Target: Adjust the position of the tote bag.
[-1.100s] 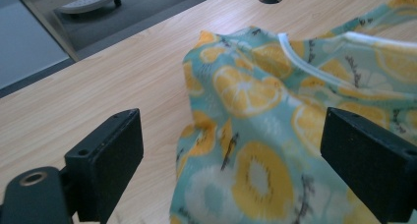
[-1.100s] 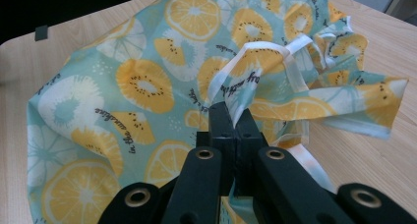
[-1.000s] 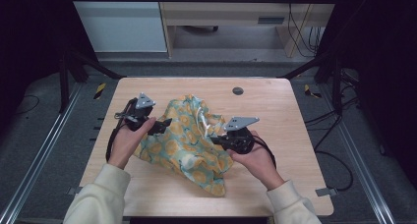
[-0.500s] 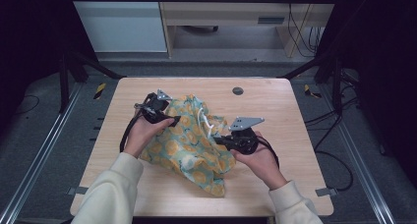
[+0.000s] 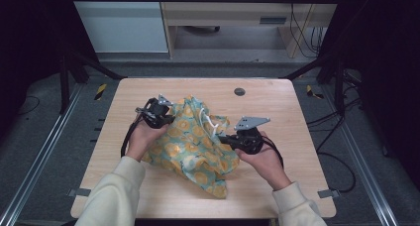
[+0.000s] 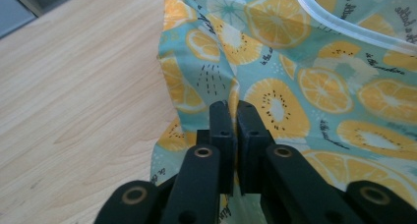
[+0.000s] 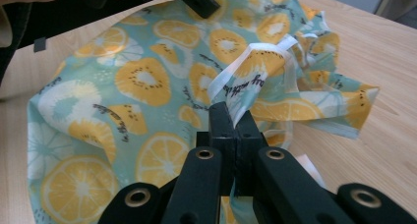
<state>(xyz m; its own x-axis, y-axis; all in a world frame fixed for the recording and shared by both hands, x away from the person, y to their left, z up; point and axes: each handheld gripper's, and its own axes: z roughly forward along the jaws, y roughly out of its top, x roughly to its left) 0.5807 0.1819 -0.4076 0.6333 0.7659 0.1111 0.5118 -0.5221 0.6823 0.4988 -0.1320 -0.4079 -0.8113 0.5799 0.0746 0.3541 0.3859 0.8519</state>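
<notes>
- Teal cloth printed with orange slices, a garment or bag [image 5: 194, 144] with white trim, is lying crumpled in the middle of the wooden table [image 5: 277, 107] in the high view. The person is holding it from two sides: the left gripper [image 5: 166, 118] is meeting its far left edge and the right gripper [image 5: 223, 138] is meeting its right side near the white strap [image 5: 208, 124]. I think the two holds are placed apart so that the cloth can be spread or lifted evenly.
- A small dark round spot [image 5: 239, 91] is sitting on the table beyond the cloth, well apart from it.
- Left gripper view: the black jaws of the left gripper [image 6: 231, 111] are pressing together on a fold of the cloth [image 6: 295, 86] just beside its left border. The fabric is rising into a ridge between them, so the grip seems firm. Bare table [image 6: 78, 96] is showing to the left.
- Right gripper view: the right gripper [image 7: 231, 117] is closing its jaws on the cloth [image 7: 137, 86] just under the white strap [image 7: 246, 67], probably to control the opening edge. The left gripper [image 7: 199, 0] is appearing at the top, on the far edge of the fabric.
</notes>
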